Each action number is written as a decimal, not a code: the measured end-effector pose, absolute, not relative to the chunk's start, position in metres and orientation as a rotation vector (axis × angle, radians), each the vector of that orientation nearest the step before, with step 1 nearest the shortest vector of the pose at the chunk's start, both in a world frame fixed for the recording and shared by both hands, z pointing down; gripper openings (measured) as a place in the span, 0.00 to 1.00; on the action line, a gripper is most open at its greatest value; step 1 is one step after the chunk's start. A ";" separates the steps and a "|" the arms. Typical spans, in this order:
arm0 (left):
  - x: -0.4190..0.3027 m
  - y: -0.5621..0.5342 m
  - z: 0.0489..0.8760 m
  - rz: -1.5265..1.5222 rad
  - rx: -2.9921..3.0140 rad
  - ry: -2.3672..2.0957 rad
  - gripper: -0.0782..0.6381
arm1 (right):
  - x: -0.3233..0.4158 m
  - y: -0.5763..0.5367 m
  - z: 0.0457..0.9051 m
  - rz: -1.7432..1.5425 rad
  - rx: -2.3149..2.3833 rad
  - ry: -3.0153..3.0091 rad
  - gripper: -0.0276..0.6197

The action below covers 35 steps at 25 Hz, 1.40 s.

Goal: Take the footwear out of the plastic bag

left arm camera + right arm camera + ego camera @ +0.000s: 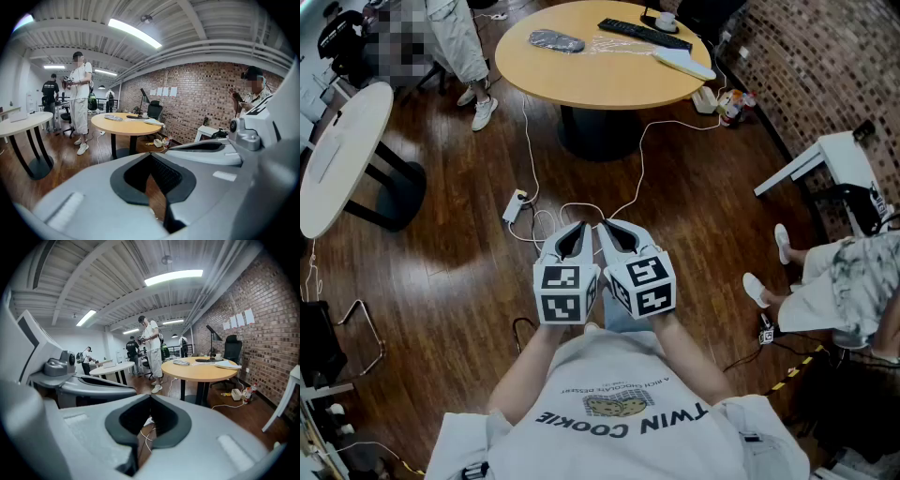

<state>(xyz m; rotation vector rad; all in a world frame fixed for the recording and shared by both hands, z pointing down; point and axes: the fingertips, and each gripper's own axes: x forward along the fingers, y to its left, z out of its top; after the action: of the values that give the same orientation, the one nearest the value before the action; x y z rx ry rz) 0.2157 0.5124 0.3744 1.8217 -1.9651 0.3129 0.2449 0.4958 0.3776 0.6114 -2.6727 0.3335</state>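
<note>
Far off on the round wooden table (581,80) lie a grey piece of footwear (556,40), crumpled clear plastic (617,44) and a flat white piece (682,63). I hold both grippers side by side close to my chest, well short of that table. The left gripper (578,228) is shut with nothing in it, and so is the right gripper (607,228). The left gripper view has its own closed jaw tips (150,155) below the table (126,124), with the grey footwear (114,118) on top. In the right gripper view the closed tips (150,397) point toward the table (201,367).
A black remote-like bar (644,34) lies on the round table. White cables and a power strip (516,204) trail over the wooden floor between me and the table. A person (459,47) stands at the table's left, another sits at the right (834,281). A white table (337,159) stands left.
</note>
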 end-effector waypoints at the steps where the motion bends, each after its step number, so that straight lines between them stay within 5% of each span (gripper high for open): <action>1: 0.209 0.502 0.376 0.318 1.822 -1.967 0.12 | 0.239 0.485 0.379 0.334 0.614 -2.675 0.04; 18: 0.130 0.286 0.372 0.394 1.751 -2.012 0.12 | 0.154 0.267 0.371 0.369 0.506 -2.715 0.04; 35: 0.092 0.185 0.387 0.520 1.791 -2.047 0.12 | 0.118 0.172 0.402 0.407 0.502 -2.702 0.04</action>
<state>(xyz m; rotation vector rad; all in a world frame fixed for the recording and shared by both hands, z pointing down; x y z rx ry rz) 0.0920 0.1854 0.3869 1.7910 -2.0474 0.5197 0.1184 0.1720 0.4023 0.5016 -2.7020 0.4068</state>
